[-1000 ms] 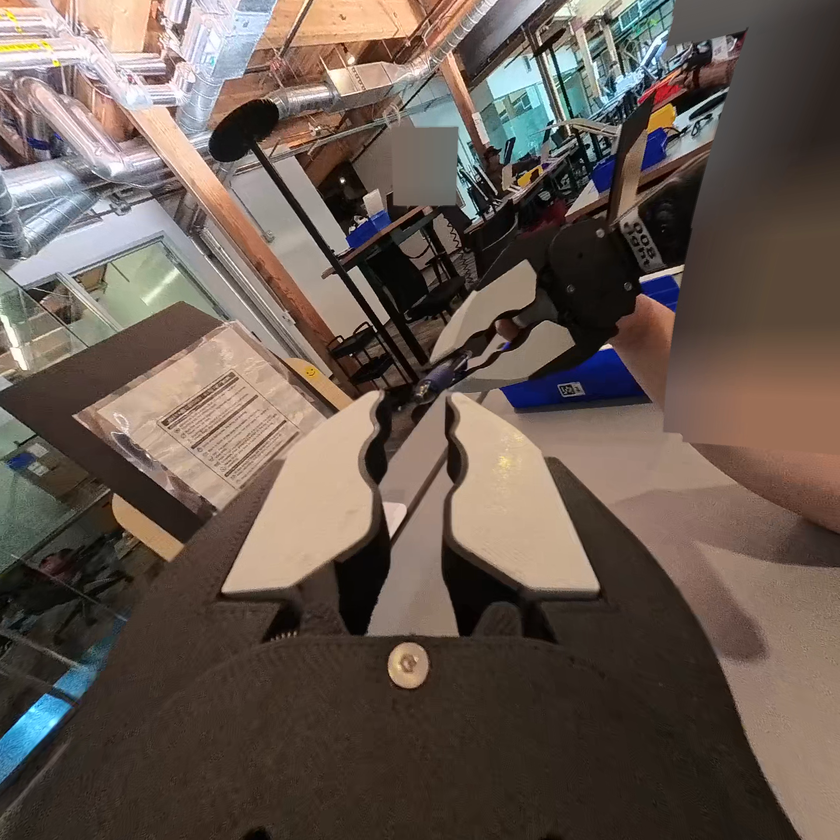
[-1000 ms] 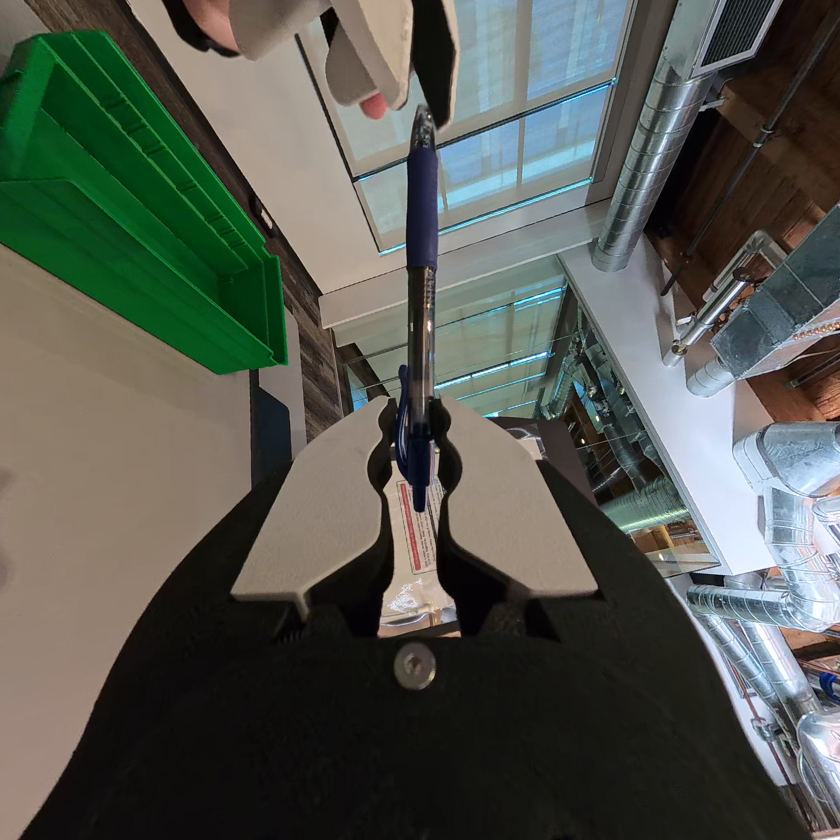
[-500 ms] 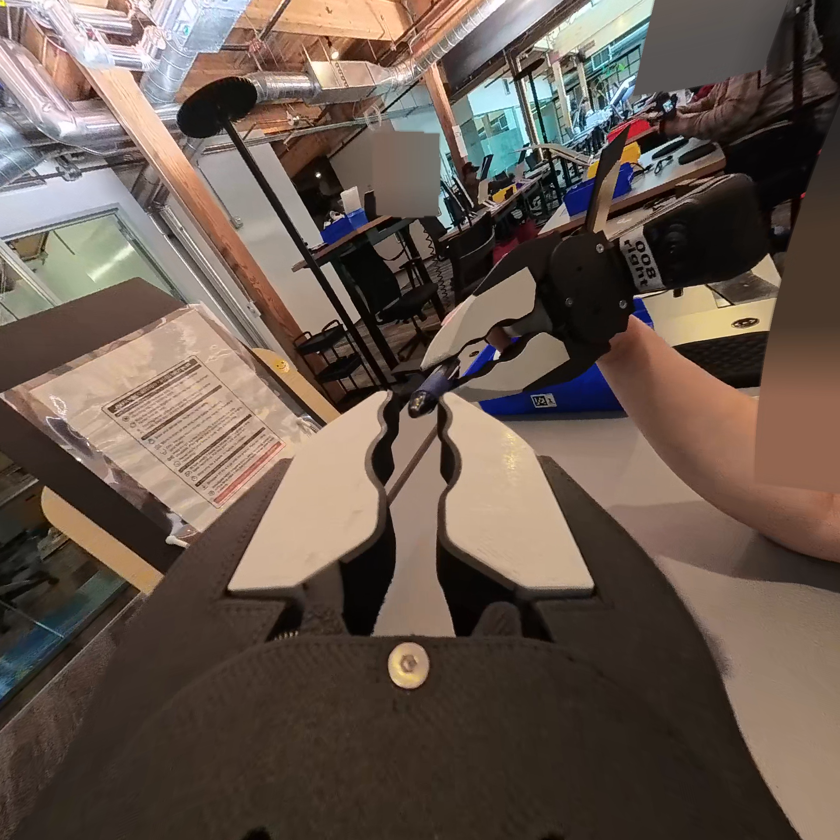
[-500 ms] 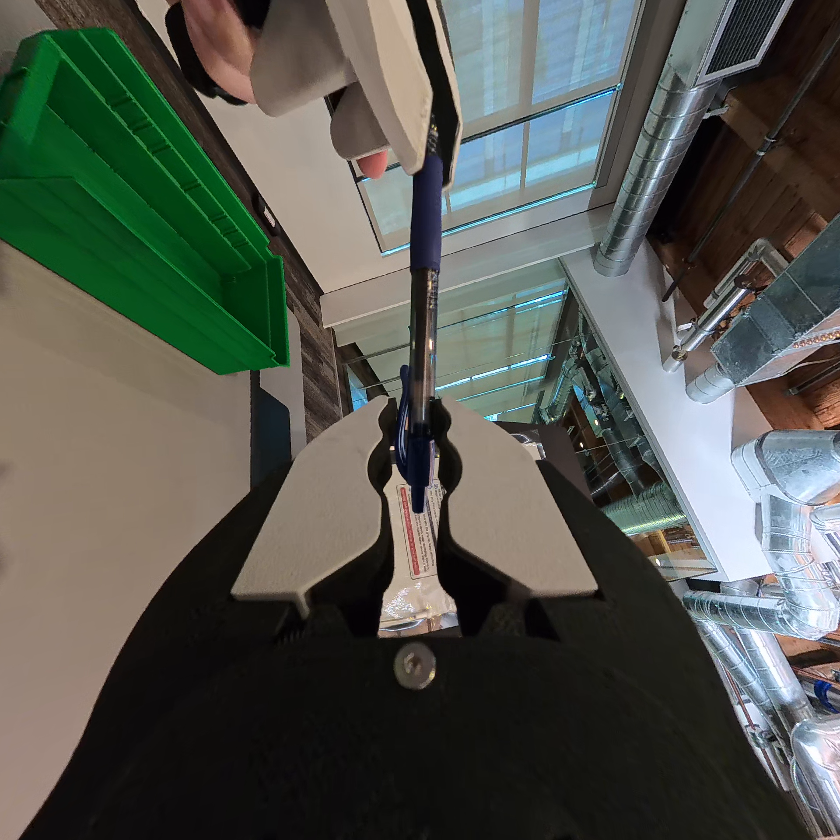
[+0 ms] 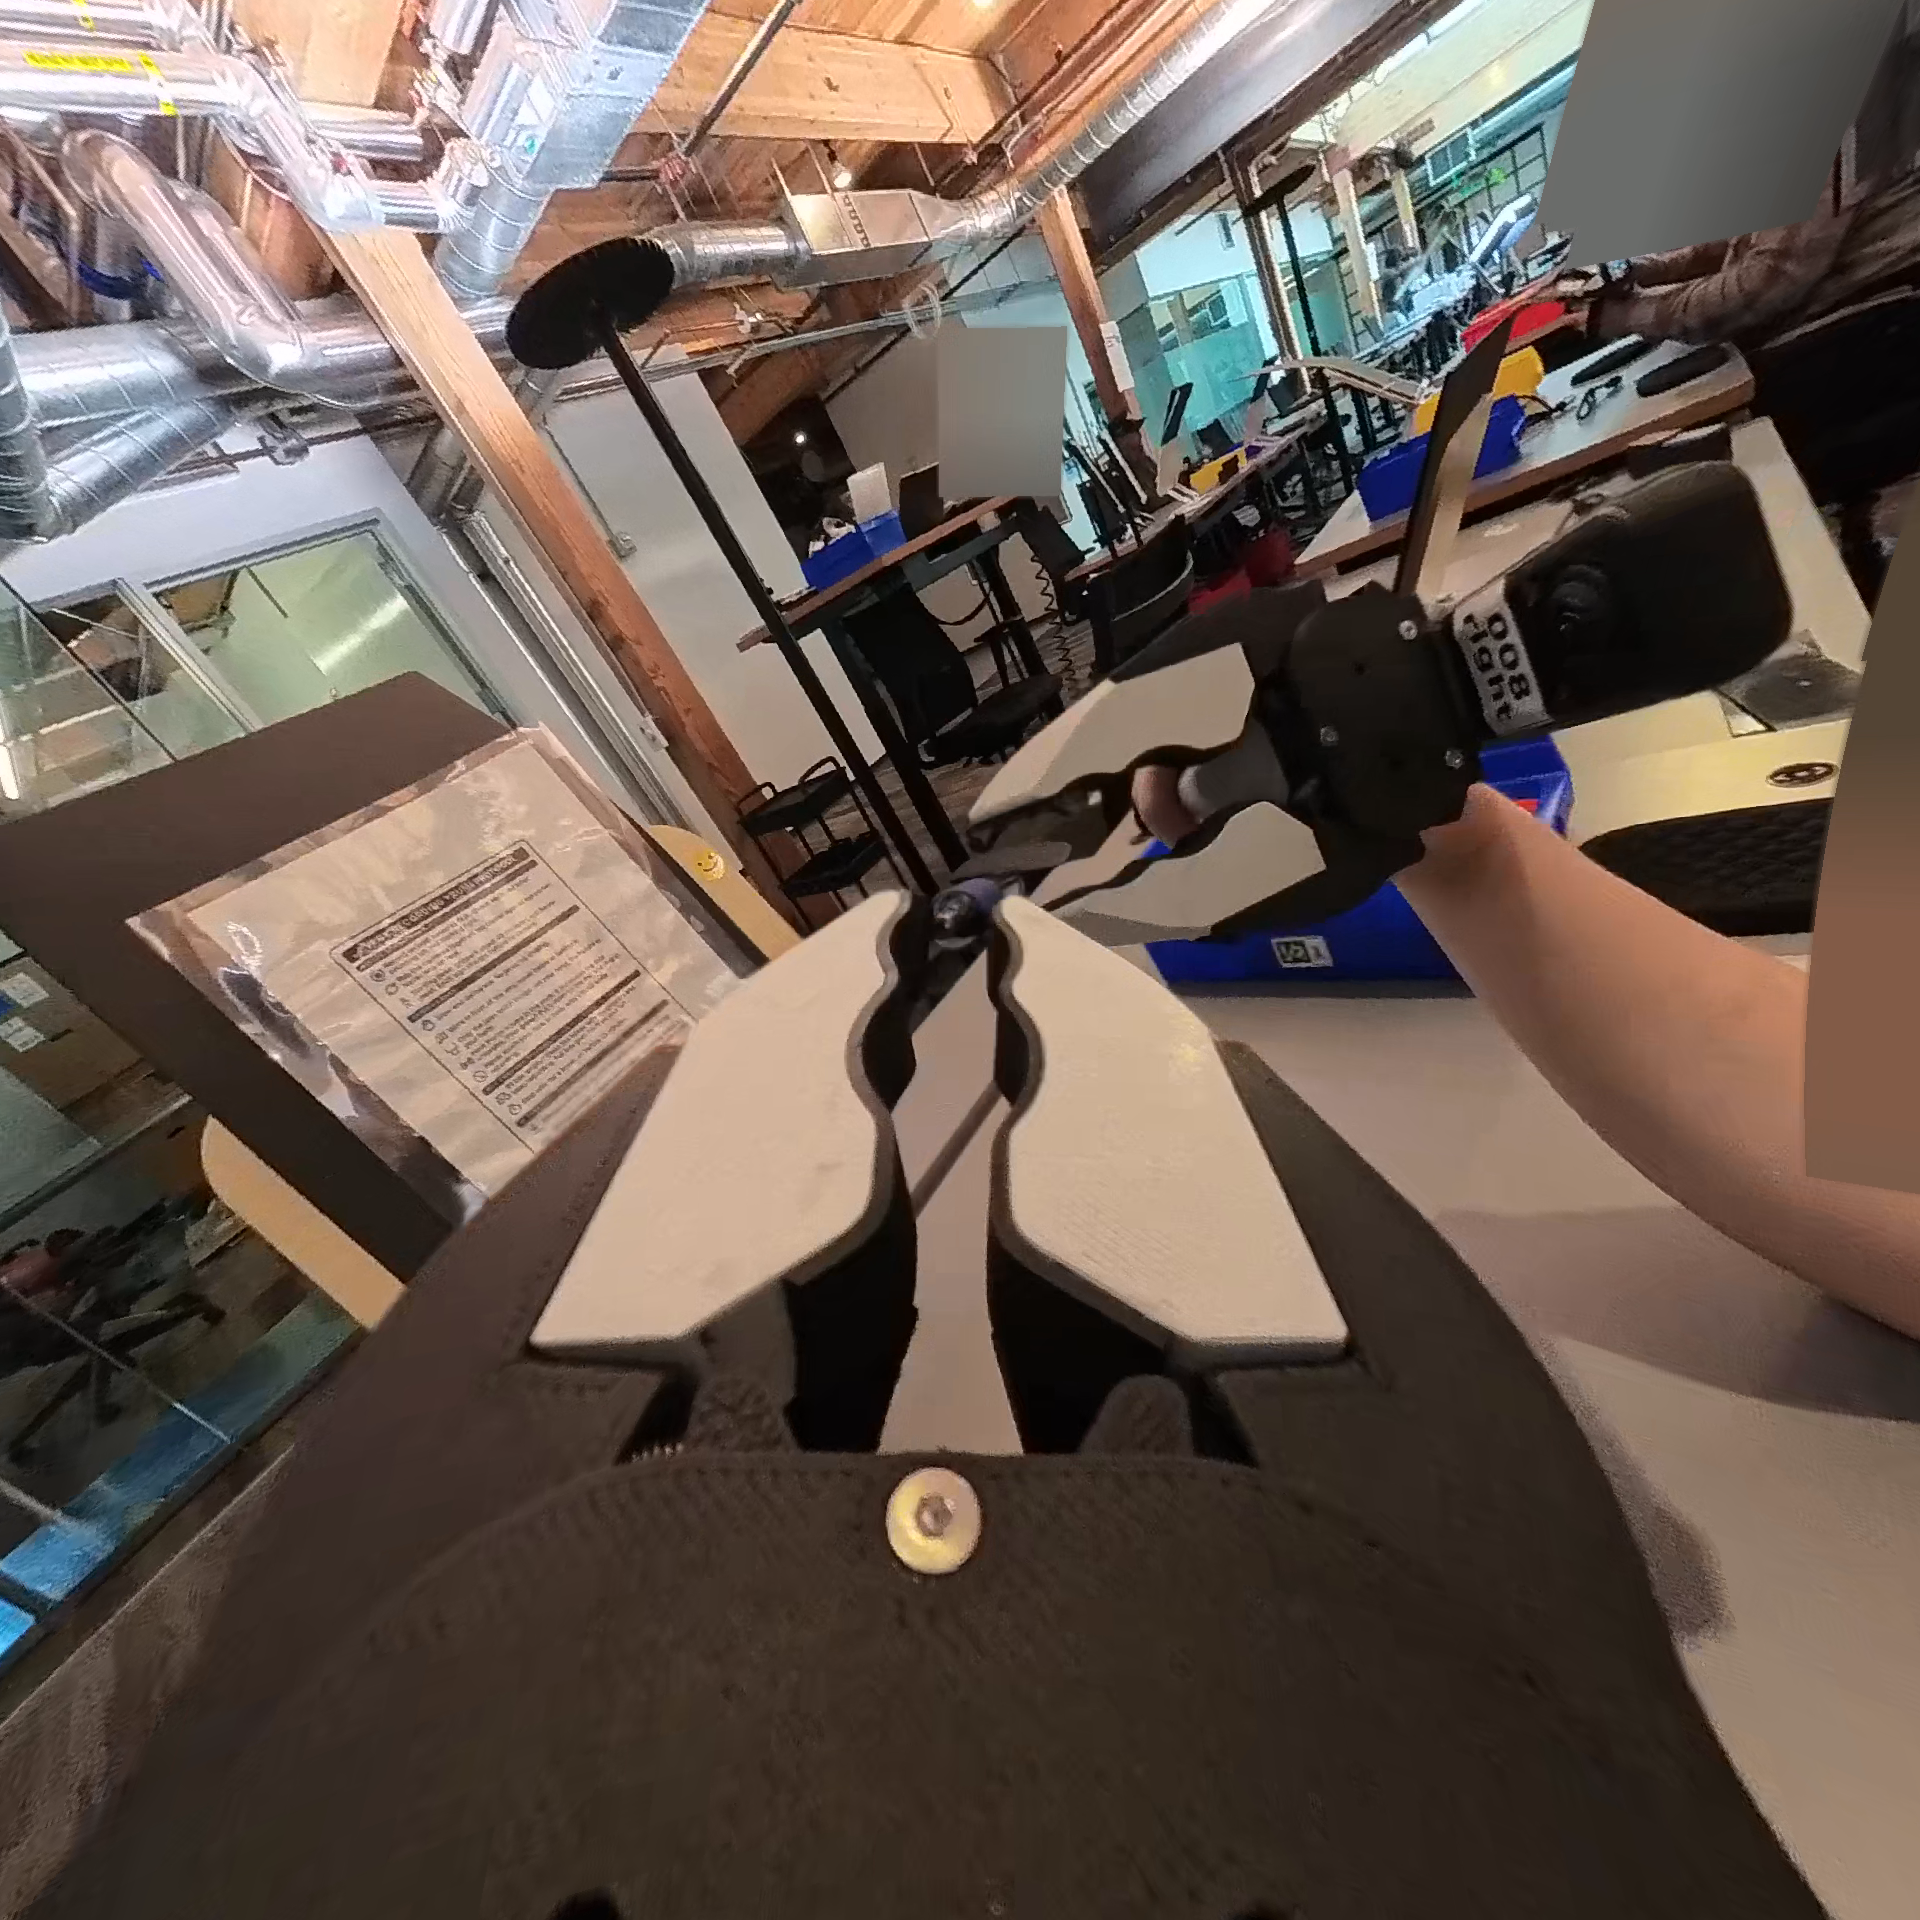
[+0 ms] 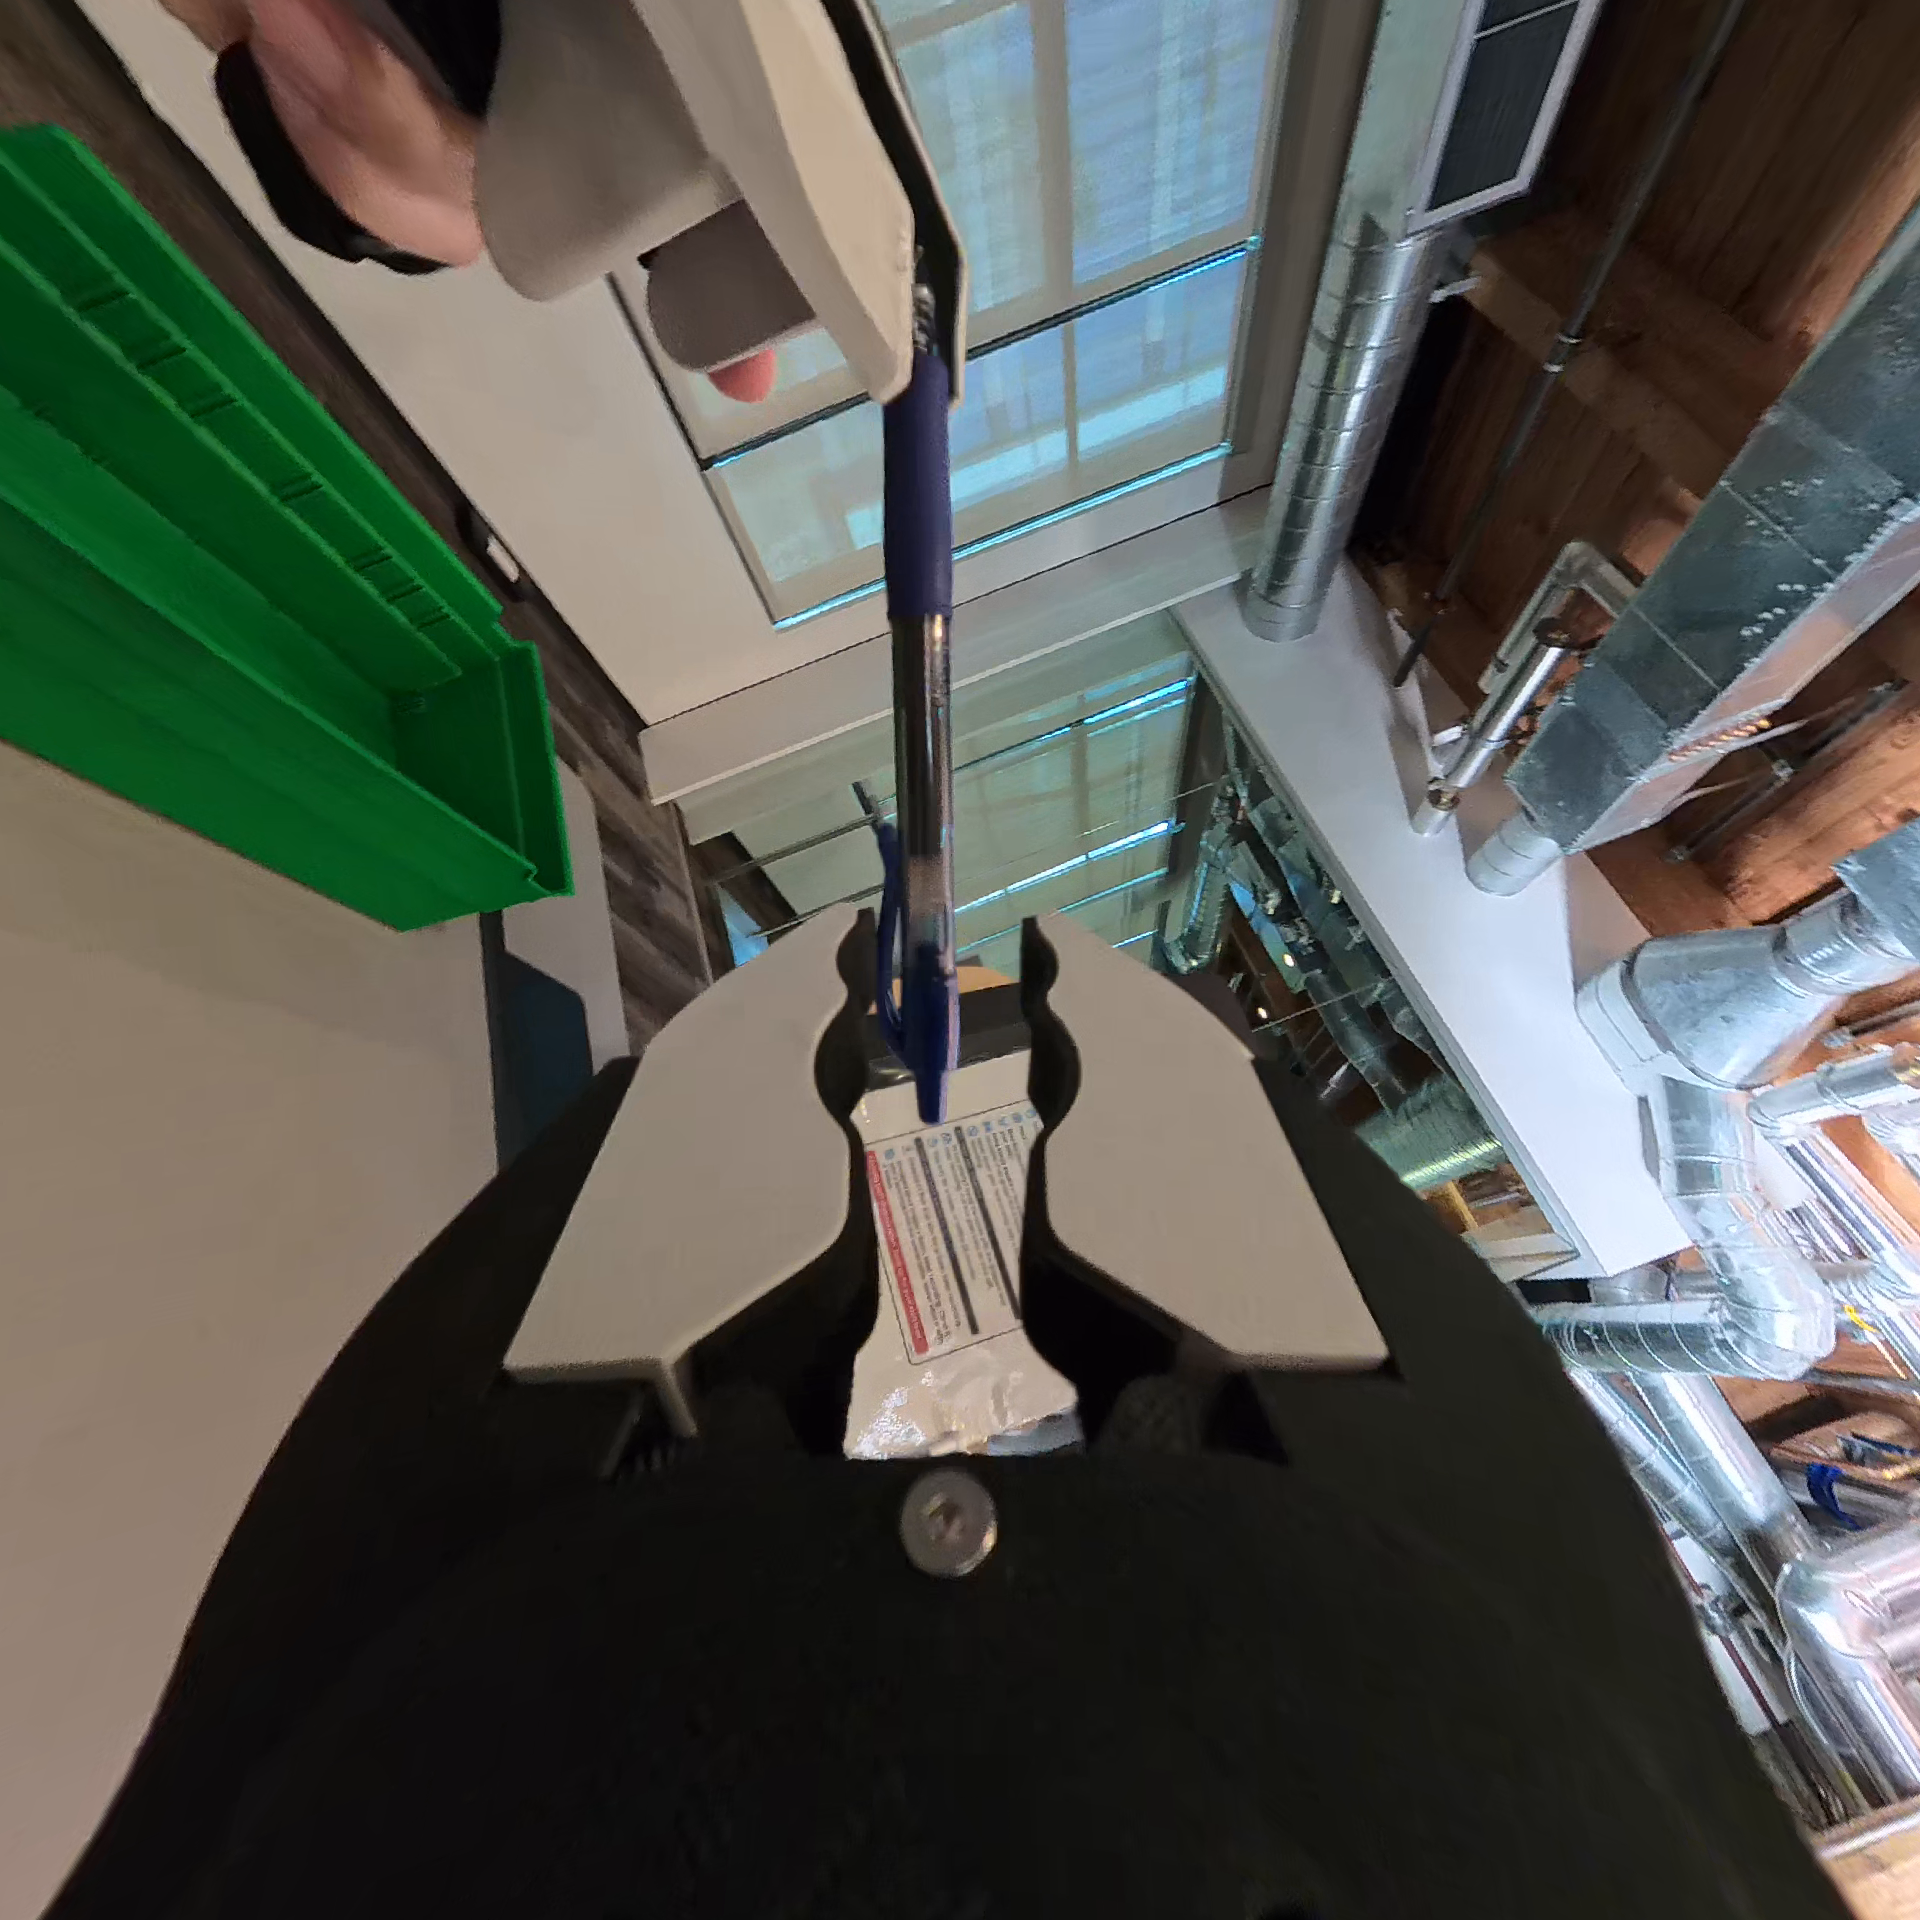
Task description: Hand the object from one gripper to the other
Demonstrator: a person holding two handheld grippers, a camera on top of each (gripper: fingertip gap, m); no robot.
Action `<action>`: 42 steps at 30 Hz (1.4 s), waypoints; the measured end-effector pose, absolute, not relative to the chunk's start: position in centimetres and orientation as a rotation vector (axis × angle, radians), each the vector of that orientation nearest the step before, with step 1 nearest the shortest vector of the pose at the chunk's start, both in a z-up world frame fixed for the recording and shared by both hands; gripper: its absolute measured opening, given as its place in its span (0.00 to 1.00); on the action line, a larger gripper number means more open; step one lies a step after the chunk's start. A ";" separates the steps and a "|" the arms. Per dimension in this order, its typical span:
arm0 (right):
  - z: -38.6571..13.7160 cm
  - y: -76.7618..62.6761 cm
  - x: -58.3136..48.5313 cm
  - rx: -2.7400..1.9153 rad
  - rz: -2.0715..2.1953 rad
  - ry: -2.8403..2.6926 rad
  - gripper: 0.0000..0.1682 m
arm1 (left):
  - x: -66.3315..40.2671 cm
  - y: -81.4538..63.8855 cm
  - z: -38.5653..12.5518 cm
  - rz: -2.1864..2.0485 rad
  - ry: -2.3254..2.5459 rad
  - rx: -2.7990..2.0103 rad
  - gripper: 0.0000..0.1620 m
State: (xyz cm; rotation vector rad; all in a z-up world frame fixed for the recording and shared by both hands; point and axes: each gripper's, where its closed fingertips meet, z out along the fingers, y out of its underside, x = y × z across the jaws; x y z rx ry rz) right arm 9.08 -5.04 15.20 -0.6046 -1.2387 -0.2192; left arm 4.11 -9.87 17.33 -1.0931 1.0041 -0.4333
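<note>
- Left wrist view: the left gripper (image 5: 948, 914) has its white fingers (image 5: 758, 1132) drawn together at the tips onto the end of a blue pen (image 5: 961, 912). Only that blue end shows here, foreshortened and partly covered by the fingertips.
- The rest of the pen runs off toward the right gripper (image 5: 1029, 862), which is held by a bare forearm (image 5: 1621, 1039) coming in from the right. Its fingers stand apart, and the pen's far end is lost in the dark gap between them.
- A grey patch covers the upper right corner and the right edge. A blue bin (image 5: 1309, 951) sits on the pale table (image 5: 1455, 1195) behind the right gripper, largely hidden by it.
- Right wrist view: the right gripper (image 6: 940, 940) is parted, with clear gaps on either side of the pen (image 6: 920, 644). The pen's clip end lies loose between the fingertips, touching neither as far as can be seen.
- At the top, the left gripper (image 6: 914, 364) is closed on the pen's blue grip section. The tip is hidden inside those fingers, and the gripper's body is cut off by the frame and blurred.
- A green bin (image 6: 260, 644) shows at the left, cut off by the edge.
</note>
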 end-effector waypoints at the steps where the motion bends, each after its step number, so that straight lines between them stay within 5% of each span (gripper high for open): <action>1: 15.4 -4.9 9.2 -0.606 -0.219 -1.218 0.18 | 3.9 -9.8 17.6 -0.435 0.987 -1.086 0.06; 8: 16.6 -4.2 9.8 -0.652 0.059 -1.082 0.22 | 2.3 -9.4 19.1 -0.427 0.886 -1.062 0.06; 24: 18.0 -3.8 7.6 -0.550 1.871 -0.642 0.20 | 0.6 -10.6 21.3 -0.502 0.790 -0.990 0.06; 42: 18.8 -4.5 7.9 -0.503 1.837 -0.621 0.04 | 1.5 -10.3 20.6 -0.489 0.834 -1.014 0.06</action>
